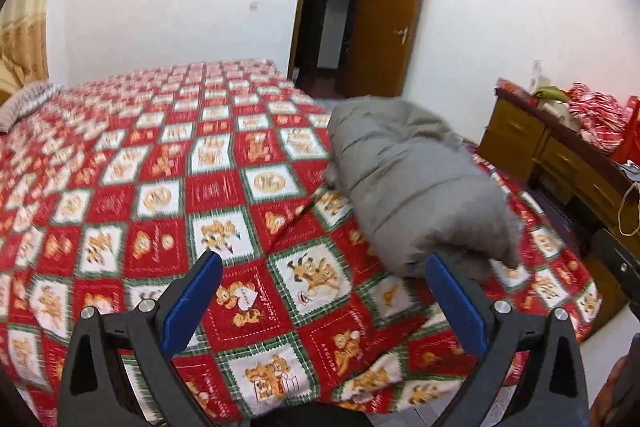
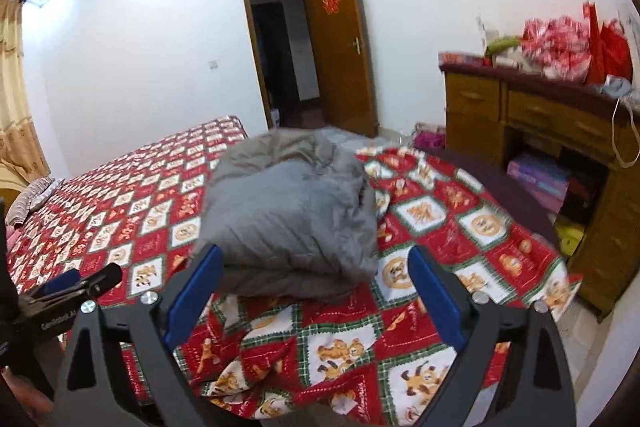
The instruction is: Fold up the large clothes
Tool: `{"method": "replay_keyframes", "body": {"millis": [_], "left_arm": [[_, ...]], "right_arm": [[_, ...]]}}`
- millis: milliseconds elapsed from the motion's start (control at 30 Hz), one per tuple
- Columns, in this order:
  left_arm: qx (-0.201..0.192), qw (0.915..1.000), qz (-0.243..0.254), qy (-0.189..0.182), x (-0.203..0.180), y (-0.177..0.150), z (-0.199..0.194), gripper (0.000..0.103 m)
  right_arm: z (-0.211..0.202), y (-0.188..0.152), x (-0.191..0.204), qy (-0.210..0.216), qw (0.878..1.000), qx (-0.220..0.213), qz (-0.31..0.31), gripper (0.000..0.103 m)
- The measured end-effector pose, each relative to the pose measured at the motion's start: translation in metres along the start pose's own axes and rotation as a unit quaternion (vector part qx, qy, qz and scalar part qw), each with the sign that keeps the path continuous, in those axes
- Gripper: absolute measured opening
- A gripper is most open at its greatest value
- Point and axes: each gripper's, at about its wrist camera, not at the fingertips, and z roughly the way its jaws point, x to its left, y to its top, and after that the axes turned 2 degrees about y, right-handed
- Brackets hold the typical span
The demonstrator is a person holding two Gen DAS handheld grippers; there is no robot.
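- Left gripper [image 1: 322, 301]: we carry it with jaws spread wide, blue pads empty, nothing between them but the red checked bedspread [image 1: 160, 195] below.
- Grey padded coat [image 1: 416, 183], as we see it from the left wrist: it lies ahead and to the right of our left jaws. Its near end sits just beyond the right-hand pad; its long axis runs away from us, leaning slightly leftward toward the open door [image 1: 384, 19].
- The same coat [image 2: 292, 211] from the right wrist: it lies almost straight ahead of the jaws. Its bulging near edge sits between and just past the two pads, a little toward the left one.
- Right gripper [image 2: 314, 287]: we hold it with jaws spread, pinching nothing; the coat's lower edge looks near the left pad, though we cannot tell whether they touch.
- Left gripper again, at the left border of the right wrist view [image 2: 76, 281]: it stands well to the left of the coat.
- Judgement: the coat looks already bundled into a thick roll or fold. We rate our right hand the nearer and better lined up along its axis; our left must swing rightward to reach it.
- Wooden dresser [image 2: 540, 115]: far right of both jaws, apart from the coat.
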Motion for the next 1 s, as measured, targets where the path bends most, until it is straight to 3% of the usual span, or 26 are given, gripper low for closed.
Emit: {"method": "replay_keyframes", "body": {"millis": [133,267,400,500,600,733,833,1000], "left_arm": [[-0.039,0.9989,0.025,-0.005,-0.016,0.009,-0.051,0.102],[-0.087,0.9955,0.034,0.015,-0.02,0.018,-0.089,0.102],[-0.097,0.9948,0.004,0.031,-0.001,0.024,-0.099,0.102],[-0.092,0.9931,-0.007,0.073,0.016,0.022,-0.089,0.102],[-0.071,0.9923,-0.033,0.096,0.04,0.019,-0.071,0.102],[-0.053,0.9932,-0.052,0.09,0.057,0.011,-0.051,0.102],[-0.036,0.9965,-0.046,0.061,0.058,0.005,-0.031,0.102],[0.007,0.9977,-0.062,-0.027,0.057,0.015,0.022,0.102]], "right_arm": [[-0.044,0.009,0.008,0.019,0.999,-0.046,-0.015,0.101],[-0.086,0.02,0.012,0.024,0.992,-0.116,-0.03,0.103],[-0.112,0.028,0.012,0.027,0.986,-0.163,-0.035,0.103],[-0.111,0.027,0.012,0.02,0.982,-0.18,-0.047,0.103],[-0.097,0.024,0.012,0.016,0.984,-0.173,-0.045,0.103],[-0.067,0.016,0.015,0.004,0.989,-0.139,-0.052,0.103],[-0.041,0.012,0.017,0.001,0.992,-0.111,-0.059,0.103],[0.022,0.03,0.003,0.025,0.998,-0.044,-0.033,0.103]]}}
